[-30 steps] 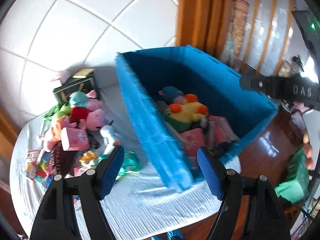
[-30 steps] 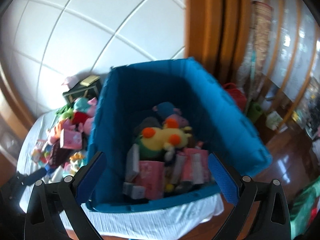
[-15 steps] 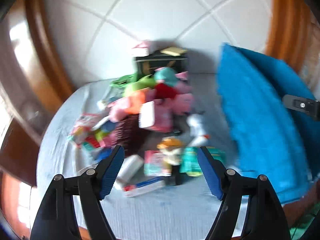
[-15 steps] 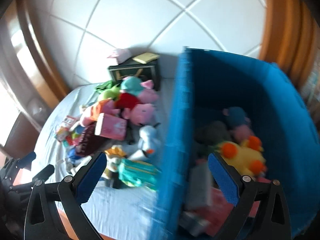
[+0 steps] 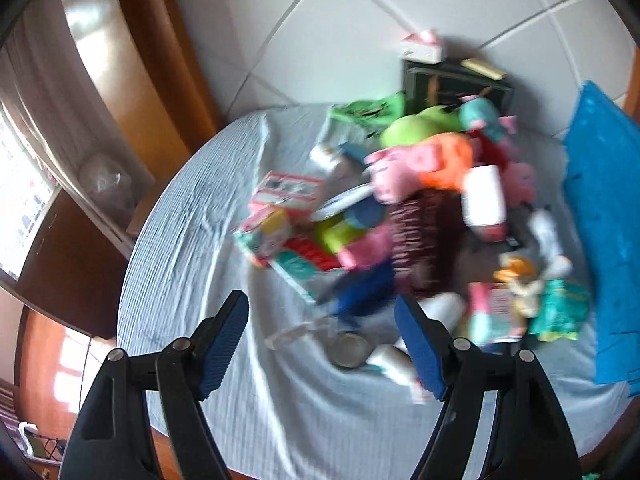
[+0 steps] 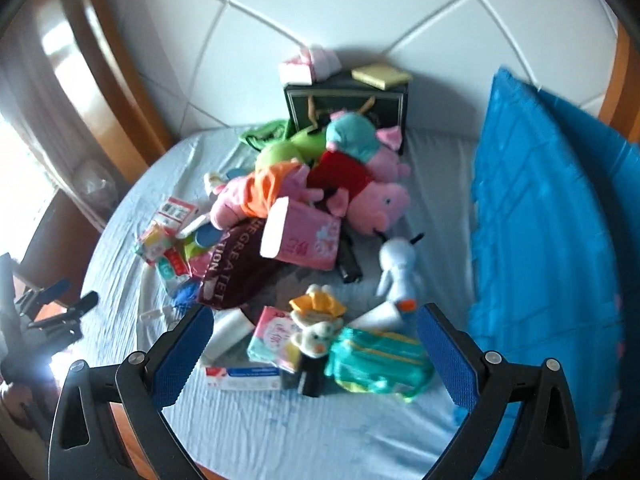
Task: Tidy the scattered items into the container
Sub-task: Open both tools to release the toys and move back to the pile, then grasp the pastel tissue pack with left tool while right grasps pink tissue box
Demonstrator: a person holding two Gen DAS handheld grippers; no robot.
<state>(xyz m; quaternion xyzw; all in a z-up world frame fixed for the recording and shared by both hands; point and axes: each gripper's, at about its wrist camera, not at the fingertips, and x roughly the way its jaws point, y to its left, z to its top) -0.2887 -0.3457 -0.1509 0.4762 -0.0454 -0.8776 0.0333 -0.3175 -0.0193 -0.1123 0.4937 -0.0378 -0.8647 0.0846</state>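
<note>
Left tongs point(image 5: 322, 326) are seen released, nothing between the blue pads, held above the near edge of the toy pile; that view is motion-blurred. Right tongs point(image 6: 314, 342) are likewise spread wide and empty, framing a teal pouch point(image 6: 378, 362) and a small duck figure point(image 6: 318, 334). The scattered items are heaped on the light blue sheet point(image 6: 280, 432): a pink pig plush point(image 6: 376, 206), a white penguin toy point(image 6: 398, 270), a pink carton point(image 6: 300, 236). The blue container point(image 6: 536, 248) is found at the right, just beside the pile.
</note>
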